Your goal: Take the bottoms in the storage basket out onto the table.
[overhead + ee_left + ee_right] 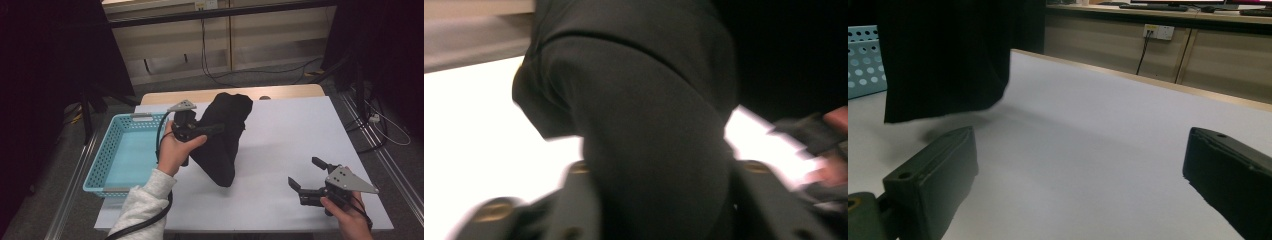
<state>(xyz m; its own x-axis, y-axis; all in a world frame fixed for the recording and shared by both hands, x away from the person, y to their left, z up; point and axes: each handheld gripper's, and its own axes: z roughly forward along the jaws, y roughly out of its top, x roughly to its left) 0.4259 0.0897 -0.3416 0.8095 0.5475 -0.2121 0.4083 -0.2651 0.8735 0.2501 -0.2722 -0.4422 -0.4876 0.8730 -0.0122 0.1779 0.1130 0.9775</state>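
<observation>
**Black cloth on its way to the basket**

At frame centre in the high view, the left gripper [212, 128] holds the cloth [225, 137] lifted beside the basket [102, 160]. Lower right, the right gripper [305, 177] rests spread and empty.

In the left gripper view, cloth [649, 125] fills the jaws; grip should hold until over the basket.

In the right gripper view, cloth [943, 60] hangs upper left.

The right gripper [1080, 187] is hovering with jaws spread wide over the white table [1098, 150], facing a hanging black cloth [945, 55] beside a blue basket [865, 62].
</observation>
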